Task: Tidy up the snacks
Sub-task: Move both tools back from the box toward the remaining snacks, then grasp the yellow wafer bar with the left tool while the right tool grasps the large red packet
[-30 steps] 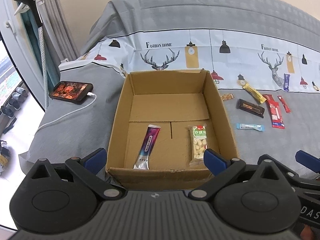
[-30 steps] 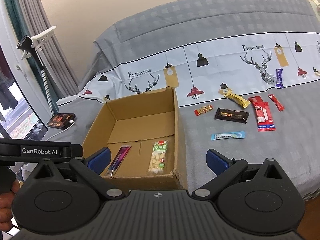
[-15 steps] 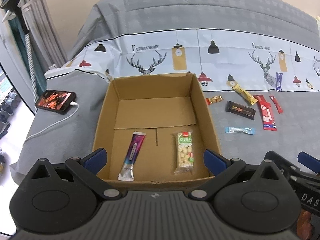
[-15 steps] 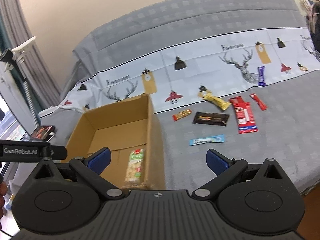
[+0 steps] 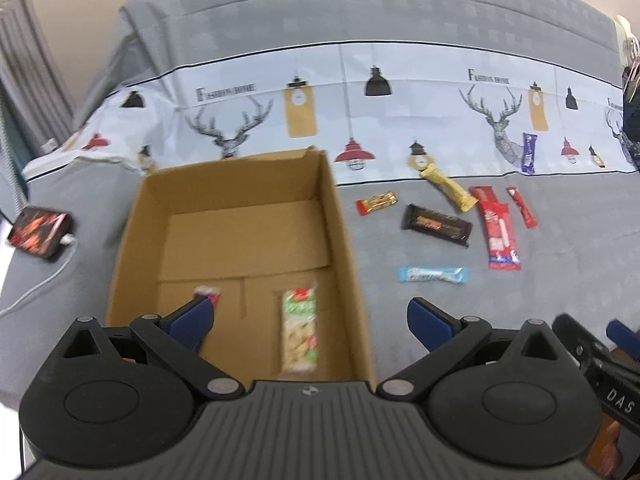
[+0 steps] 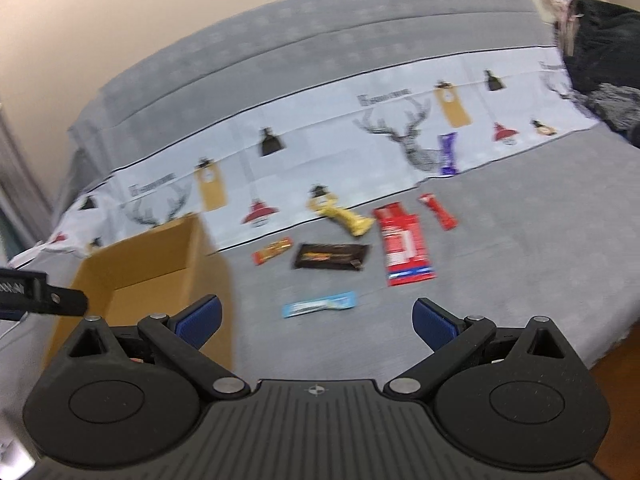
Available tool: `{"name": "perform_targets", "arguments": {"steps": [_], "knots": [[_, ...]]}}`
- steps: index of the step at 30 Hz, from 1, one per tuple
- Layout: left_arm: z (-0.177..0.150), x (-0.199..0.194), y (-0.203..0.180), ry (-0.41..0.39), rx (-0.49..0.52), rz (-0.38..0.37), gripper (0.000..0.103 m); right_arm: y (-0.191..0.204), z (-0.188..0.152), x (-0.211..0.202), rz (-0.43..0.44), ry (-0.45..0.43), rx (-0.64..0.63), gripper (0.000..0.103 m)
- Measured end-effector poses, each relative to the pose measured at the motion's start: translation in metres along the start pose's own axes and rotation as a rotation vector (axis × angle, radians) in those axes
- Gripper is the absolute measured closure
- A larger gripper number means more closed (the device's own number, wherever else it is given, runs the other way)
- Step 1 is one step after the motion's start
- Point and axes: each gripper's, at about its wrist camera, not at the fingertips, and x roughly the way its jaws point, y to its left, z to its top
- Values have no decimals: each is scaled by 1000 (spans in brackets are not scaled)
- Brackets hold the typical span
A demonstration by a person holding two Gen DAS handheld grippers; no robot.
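Both pairs of fingers are spread wide, nothing held: the right gripper (image 6: 316,316) is aimed at the light-blue wrapper (image 6: 319,304), nearest of the loose snacks right of the cardboard box (image 5: 240,240), presumably for pickup. The left gripper (image 5: 310,318) is kept over the box's near edge, where the green-labelled packet (image 5: 300,330) lies inside.

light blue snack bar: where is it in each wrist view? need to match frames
Left wrist view: the light blue snack bar lies flat on the grey bedcover, right of centre, just right of the cardboard box.
Right wrist view: the same bar is near centre, between the open fingers, right of the box.
Shared landmark: the black chocolate bar lies just beyond it in both.
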Motion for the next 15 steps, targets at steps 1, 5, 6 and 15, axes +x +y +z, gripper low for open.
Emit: {"name": "perform_targets", "arguments": {"steps": [1,5,6,15], "knots": [[8,6,-6,3,2,-6,0,-7,3,5,-17,0,7,2],[37,37,-29,25,1,-20,0,-35,11,29,-70,7,30,2],[44,46,-34,27,-1,-22,0,-41,13,37,-83,9,35,2],[108,162,-97,39,22,-17,0,-71,31,143,-142,64,-5,1]]}}
